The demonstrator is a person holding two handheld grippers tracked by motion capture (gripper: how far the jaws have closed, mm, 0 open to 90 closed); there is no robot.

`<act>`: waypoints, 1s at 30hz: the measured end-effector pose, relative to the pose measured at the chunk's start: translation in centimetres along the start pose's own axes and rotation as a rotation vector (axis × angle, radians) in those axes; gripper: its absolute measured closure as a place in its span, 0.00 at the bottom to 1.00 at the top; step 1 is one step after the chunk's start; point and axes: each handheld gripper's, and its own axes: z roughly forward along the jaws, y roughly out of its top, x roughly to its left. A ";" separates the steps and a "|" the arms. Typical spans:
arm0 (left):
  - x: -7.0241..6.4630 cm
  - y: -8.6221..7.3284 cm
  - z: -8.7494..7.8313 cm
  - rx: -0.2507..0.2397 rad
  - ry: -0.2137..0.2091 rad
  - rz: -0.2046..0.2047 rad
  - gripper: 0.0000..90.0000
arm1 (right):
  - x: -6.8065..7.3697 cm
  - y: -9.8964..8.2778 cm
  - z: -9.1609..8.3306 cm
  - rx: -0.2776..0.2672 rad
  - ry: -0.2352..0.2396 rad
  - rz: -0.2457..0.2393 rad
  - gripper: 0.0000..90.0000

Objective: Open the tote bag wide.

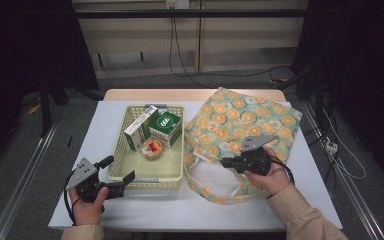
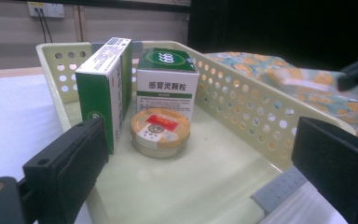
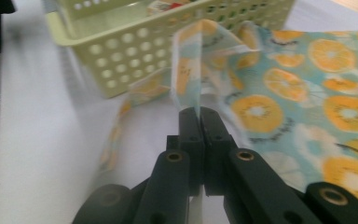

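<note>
The right gripper [image 1: 225, 162] is clenched on the bag [image 1: 245, 122]; in the right gripper view its jaws stand pressed together on a thin fold of the fabric [image 3: 198, 70], which rises from between the tips [image 3: 199, 114]; the fold stands up off the table [image 1: 80, 135], just beside the basket [image 1: 130, 177]; the rest of the bag lies flat on the right half of the table, its orange-slice print facing up, one strap [image 1: 205, 192] looping toward the near edge.

The left gripper [image 1: 122, 172] is released; its jaws stand wide apart at the basket's near left corner, one pad [image 2: 70, 158] outside the near wall and one [image 2: 335, 163] over the rim, with nothing between them.

The basket sits on the left half of the table, touching the bag's left edge; inside it, toward the far end, a green and white carton [image 1: 140, 127] leans on its long side, a squat green box [image 1: 166, 127] stands just beside it, and a round tin [image 1: 152, 148] lies flat in front of both; in the left gripper view the tin [image 2: 160, 132] touches the box [image 2: 167, 81] and sits close to the carton [image 2: 105, 86]; the near half of the basket floor is bare.
</note>
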 end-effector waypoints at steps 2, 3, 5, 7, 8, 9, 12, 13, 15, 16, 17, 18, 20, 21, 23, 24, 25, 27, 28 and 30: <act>0.1 0.0 0.0 -0.002 -0.001 0.001 0.04 | -1.1 0.2 -0.1 0.002 -0.006 0.014 1.00; 0.1 0.0 0.0 -0.007 0.000 -0.005 0.04 | -1.7 0.2 -0.2 0.003 -0.008 0.023 1.00; 0.2 0.0 -0.1 -0.008 0.001 -0.011 0.04 | -2.8 0.3 -0.5 -0.008 -0.016 0.050 0.99; 0.2 0.0 -0.1 -0.011 0.002 -0.009 0.04 | -3.9 0.3 -0.8 -0.019 -0.016 0.070 0.99; 0.3 0.0 -0.1 -0.011 0.002 -0.011 0.04 | -4.5 0.3 -0.9 -0.025 -0.021 0.088 1.00; 0.3 0.0 -0.1 -0.011 0.002 -0.010 0.04 | -5.1 0.2 -0.9 -0.024 -0.032 0.098 1.00; 0.3 0.0 -0.1 -0.005 -0.003 -0.008 0.04 | -6.5 -0.1 -0.9 -0.017 -0.055 0.130 1.00; 0.3 0.0 -0.1 -0.004 -0.003 -0.008 0.04 | -7.0 -0.2 -0.9 -0.023 -0.050 0.139 1.00; 0.3 -0.1 -0.1 -0.005 -0.001 -0.011 0.04 | -7.7 -0.4 -0.7 -0.013 -0.071 0.112 1.00; 0.3 -0.1 -0.1 -0.005 -0.001 -0.011 0.04 | -8.1 -0.5 -0.6 -0.001 -0.081 0.110 1.00; 0.3 0.0 -0.1 -0.005 -0.002 -0.007 0.04 | -8.5 -0.6 -0.5 0.004 -0.085 0.112 1.00; 0.3 0.0 -0.1 -0.004 -0.001 -0.008 0.04 | -8.9 -0.7 -0.4 0.005 -0.088 0.114 1.00; 0.3 -0.1 0.0 -0.003 -0.001 -0.011 0.04 | -9.7 -0.9 -0.2 0.002 -0.088 0.127 1.00; 0.3 -0.1 0.0 -0.001 0.000 -0.011 0.04 | -10.0 -0.9 -0.1 0.007 -0.096 0.124 1.00; 0.3 -0.1 0.0 -0.004 0.002 -0.014 0.04 | -10.7 -1.1 0.1 0.009 -0.112 0.138 1.00; 0.3 -0.1 0.0 -0.005 0.003 -0.015 0.04 | -11.1 -1.2 0.2 0.006 -0.117 0.149 1.00; 0.4 -0.1 -0.1 -0.005 0.003 -0.016 0.04 | -11.4 -1.4 0.3 -0.004 -0.110 0.169 1.00; 0.4 -0.1 -0.1 -0.004 0.003 -0.017 0.04 | -11.9 -1.6 0.5 -0.001 -0.119 0.181 1.00; 0.3 -0.1 0.0 -0.003 0.002 -0.016 0.04 | -12.0 -1.8 0.7 0.008 -0.125 0.179 1.00; 0.3 -0.1 0.0 -0.002 0.002 -0.015 0.04 | -12.1 -2.1 0.9 0.021 -0.126 0.181 0.99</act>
